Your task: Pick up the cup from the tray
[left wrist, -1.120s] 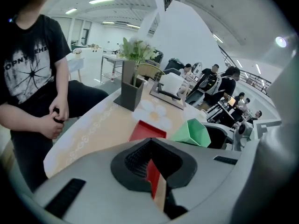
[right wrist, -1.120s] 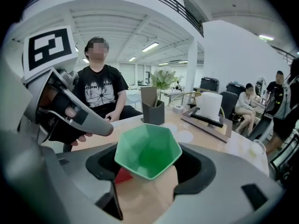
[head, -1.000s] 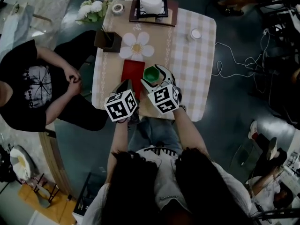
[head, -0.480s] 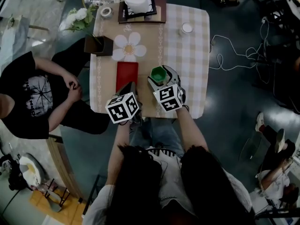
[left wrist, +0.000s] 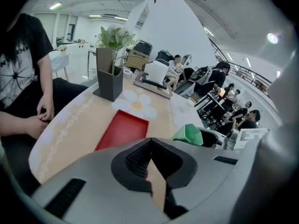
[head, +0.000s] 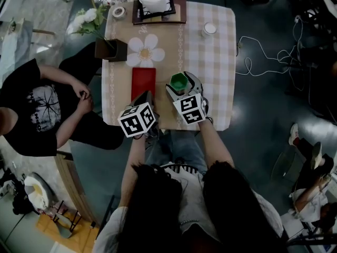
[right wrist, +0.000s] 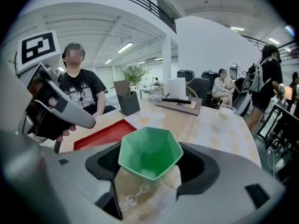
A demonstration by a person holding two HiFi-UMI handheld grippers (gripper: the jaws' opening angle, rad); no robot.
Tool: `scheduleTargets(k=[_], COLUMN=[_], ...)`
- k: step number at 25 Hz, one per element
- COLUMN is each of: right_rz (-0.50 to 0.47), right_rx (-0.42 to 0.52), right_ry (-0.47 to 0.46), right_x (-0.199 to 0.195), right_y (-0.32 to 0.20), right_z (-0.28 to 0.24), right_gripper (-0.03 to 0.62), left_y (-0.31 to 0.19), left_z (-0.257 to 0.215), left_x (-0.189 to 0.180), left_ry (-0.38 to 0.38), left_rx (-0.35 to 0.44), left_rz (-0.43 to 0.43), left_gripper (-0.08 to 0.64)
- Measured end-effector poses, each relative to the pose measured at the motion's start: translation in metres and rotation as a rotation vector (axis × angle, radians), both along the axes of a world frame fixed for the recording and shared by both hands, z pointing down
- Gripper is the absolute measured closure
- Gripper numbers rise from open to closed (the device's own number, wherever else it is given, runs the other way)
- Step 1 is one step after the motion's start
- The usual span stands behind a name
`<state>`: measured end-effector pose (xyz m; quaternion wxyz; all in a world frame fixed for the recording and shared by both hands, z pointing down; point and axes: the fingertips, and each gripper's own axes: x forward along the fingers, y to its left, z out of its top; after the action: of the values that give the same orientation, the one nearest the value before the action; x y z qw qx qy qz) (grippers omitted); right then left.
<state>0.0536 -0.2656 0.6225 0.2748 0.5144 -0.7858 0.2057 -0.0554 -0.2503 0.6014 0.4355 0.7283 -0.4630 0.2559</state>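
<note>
My right gripper [right wrist: 150,161] pinches the cup [head: 178,81] in its fingers, now moved clear of the tray [head: 142,82]. Left gripper [left wrist: 149,146] fingers sit pressed together; pickup looks done.

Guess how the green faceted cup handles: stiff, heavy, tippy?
Probably stiff: the green cup shows crisp, undented facets between the jaws of the right gripper. Likely light: its walls look thin and it is empty inside. Its sides taper to a narrower base, so it might slide in the grip or tip if nudged.

Cup [head: 179,81] sits right of tray [head: 143,82], between the right gripper's [right wrist: 149,161] fingers [right wrist: 198,167].
</note>
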Motion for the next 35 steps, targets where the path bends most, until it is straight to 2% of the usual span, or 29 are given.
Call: scheduleTargets(k=[4, 8, 15, 19, 23, 26, 28, 29, 30, 31, 32, 35], right_rz=[-0.011, 0.027, 0.031, 0.069, 0.072, 0.077, 0.092, 0.106, 0.124, 0.142, 0.156, 0.175], right_rx=[0.021, 0.038, 0.092, 0.094, 0.078, 0.107, 0.127, 0.135, 0.138, 0.137, 0.134, 0.138], right_ry=[-0.009, -0.009, 0.007, -0.03, -0.128, -0.181, -0.167, -0.137, -0.102, -0.078, -0.073, -0.083], right_x=[-0.004, 0.004, 0.004, 0.004, -0.006, -0.016, -0.02, -0.02, -0.019, -0.017, -0.016, -0.015], right_y=[0.003, 0.006, 0.015, 0.023, 0.039, 0.049, 0.055, 0.059, 0.063, 0.066, 0.07, 0.08], right_z=[-0.011, -0.023, -0.055, -0.069, -0.093, -0.117, -0.129, -0.132, -0.134, -0.135, -0.136, -0.141], right_gripper=[0.248, 0.235, 0.235, 0.236, 0.238, 0.248, 0.289, 0.369, 0.485, 0.553, 0.58, 0.581], left_y=[-0.005, -0.009, 0.001, 0.008, 0.019, 0.026, 0.03, 0.033, 0.037, 0.04, 0.044, 0.055], left_z=[-0.008, -0.019, -0.038, -0.052, -0.065, -0.08, -0.089, -0.093, -0.096, -0.098, -0.1, -0.106], left_x=[-0.007, -0.008, -0.011, -0.01, -0.007, 0.001, 0.005, 0.005, 0.005, 0.006, 0.006, 0.006], left_ry=[-0.01, 0.007, 0.023, 0.037, 0.046, 0.071, 0.074, 0.072, 0.072, 0.077, 0.084, 0.107], left_rx=[0.021, 0.047, 0.09, 0.123, 0.149, 0.18, 0.207, 0.218, 0.226, 0.231, 0.234, 0.243], left_rz=[0.001, -0.005, 0.007, 0.02, 0.034, 0.051, 0.073, 0.079, 0.081, 0.08, 0.077, 0.072], left_gripper=[0.554, 0.554, 0.554, 0.554, 0.554, 0.554, 0.554, 0.554, 0.554, 0.554, 0.554, 0.554])
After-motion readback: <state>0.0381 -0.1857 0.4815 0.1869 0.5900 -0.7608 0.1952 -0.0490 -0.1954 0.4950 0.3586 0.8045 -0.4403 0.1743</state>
